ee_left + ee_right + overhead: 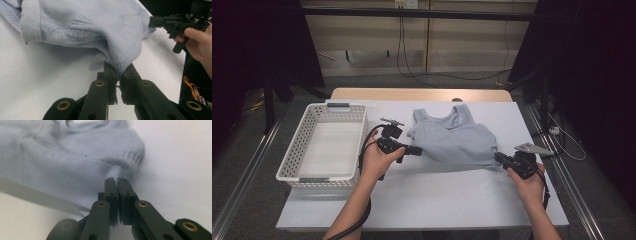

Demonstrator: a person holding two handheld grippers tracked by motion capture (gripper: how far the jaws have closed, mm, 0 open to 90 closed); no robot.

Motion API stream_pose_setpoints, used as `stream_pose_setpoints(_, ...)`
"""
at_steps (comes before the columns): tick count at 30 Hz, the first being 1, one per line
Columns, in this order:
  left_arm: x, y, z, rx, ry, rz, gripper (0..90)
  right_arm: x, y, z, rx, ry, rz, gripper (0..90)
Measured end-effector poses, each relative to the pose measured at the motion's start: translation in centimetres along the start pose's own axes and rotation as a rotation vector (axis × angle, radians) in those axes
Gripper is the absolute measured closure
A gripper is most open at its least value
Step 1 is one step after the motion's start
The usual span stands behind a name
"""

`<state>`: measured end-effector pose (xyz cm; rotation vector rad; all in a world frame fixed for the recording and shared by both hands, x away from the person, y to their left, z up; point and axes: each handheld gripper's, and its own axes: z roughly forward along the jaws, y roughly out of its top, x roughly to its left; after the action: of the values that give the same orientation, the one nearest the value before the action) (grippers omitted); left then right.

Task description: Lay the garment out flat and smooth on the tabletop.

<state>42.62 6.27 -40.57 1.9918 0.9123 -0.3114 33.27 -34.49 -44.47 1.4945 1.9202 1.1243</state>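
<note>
A pale blue ribbed tank top [452, 137] lies on the white table cover [427, 200], neck toward the far edge. My left gripper [418, 150] is shut on the garment's near left corner; in the left gripper view the knit fabric [117, 50] bunches between the two black jaws of that gripper [120, 72]. My right gripper [500, 158] is shut on the near right corner of the hem. In the right gripper view the right gripper [117, 181] has its jaws pressed together on the ribbed hem [125, 170]. The right hand and its gripper [175, 23] also appear across the cloth in the left gripper view.
A white perforated plastic basket [302, 145] stands at the left of the table, with nothing in it. Metal rails [562, 175] run along both sides of the table. Cables [412, 70] hang down by the wooden panels behind the table's far edge.
</note>
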Motion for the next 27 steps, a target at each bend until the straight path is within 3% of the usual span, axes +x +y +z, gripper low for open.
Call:
stream_pose_setpoints(4,-0.3,0.1,-0.4,-0.008,-0.016,0.001,84.5,-0.2,0.6,-1.3,-0.046,0.007,0.017,87.4)
stream_pose_setpoints(8,-0.5,0.0,-0.5,-0.006,-0.015,0.005,84.1,-0.2,0.7,-1.5,-0.052,0.0,0.022,87.3)
stream_pose_setpoints(14,0.2,-0.5,-0.3,0.025,-0.003,-0.02,83.7,-0.1,0.0,-0.4,0.0,-0.002,0.011,86.6)
stream_pose_setpoints(19,0.3,-0.7,-0.2,0.042,0.004,-0.022,84.0,0.1,0.0,0.5,0.021,-0.021,-0.02,86.5)
stream_pose_setpoints(27,0.9,-1.3,0.1,0.064,0.015,-0.039,84.0,0.1,0.1,1.6,0.041,-0.024,-0.021,85.7)
